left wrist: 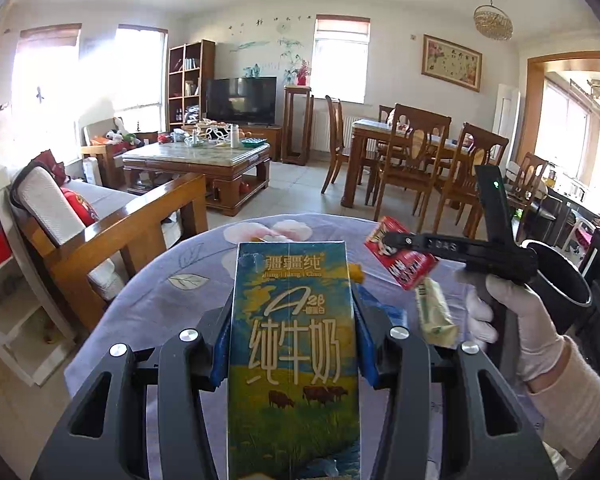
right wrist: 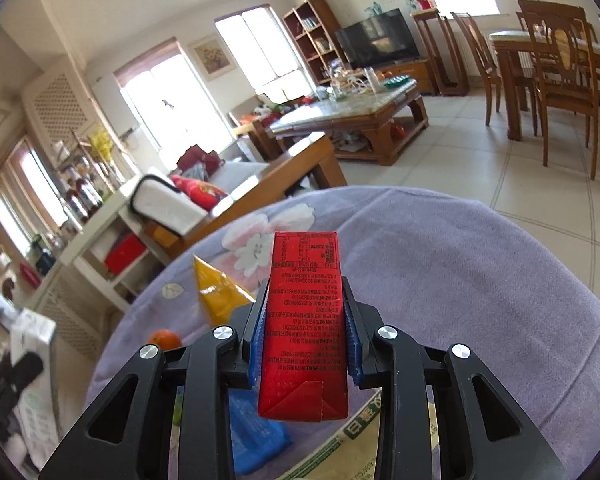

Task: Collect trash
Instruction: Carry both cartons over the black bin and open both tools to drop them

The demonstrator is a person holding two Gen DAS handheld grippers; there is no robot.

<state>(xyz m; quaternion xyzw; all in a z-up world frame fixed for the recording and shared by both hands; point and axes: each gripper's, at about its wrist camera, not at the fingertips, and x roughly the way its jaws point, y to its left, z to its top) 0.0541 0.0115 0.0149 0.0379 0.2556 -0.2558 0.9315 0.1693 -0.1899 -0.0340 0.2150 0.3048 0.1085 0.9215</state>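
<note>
Left tongs (left wrist: 294, 308) clenched on tall milk carton (left wrist: 294, 344), blue pads pressing both long sides, carton held up above the surface (left wrist: 148, 304), which wears a lavender floral cloth. Carton print: 疆疆纯, "A2β", big 纯牛奶, cows on grass; small latin line under the brand too blurred to read.

Right tongs (right wrist: 305, 320) clenched on small red carton (right wrist: 304, 324), printed back panel facing the camera, text too small to read. In the left wrist view the same red carton (left wrist: 400, 258) hangs off the right tongs (left wrist: 392, 242), which a white-gloved hand (left wrist: 512, 320) holds; a cream wrapper (left wrist: 436, 316) lies on the cloth just below it.

On the surface near the right tongs: yellow pointed packet (right wrist: 216, 292), orange fruit (right wrist: 165, 339) at the left edge, blue bag (right wrist: 256, 436) under the tongs, pale bag with green print (right wrist: 360, 436), characters only partly visible.

Around: wooden sofa arm (left wrist: 140, 220) close to the surface's far-left edge, coffee table (left wrist: 204, 164) cluttered, TV (left wrist: 242, 100), bookshelf (left wrist: 190, 80), dining table (left wrist: 374, 140) with chairs to the right
</note>
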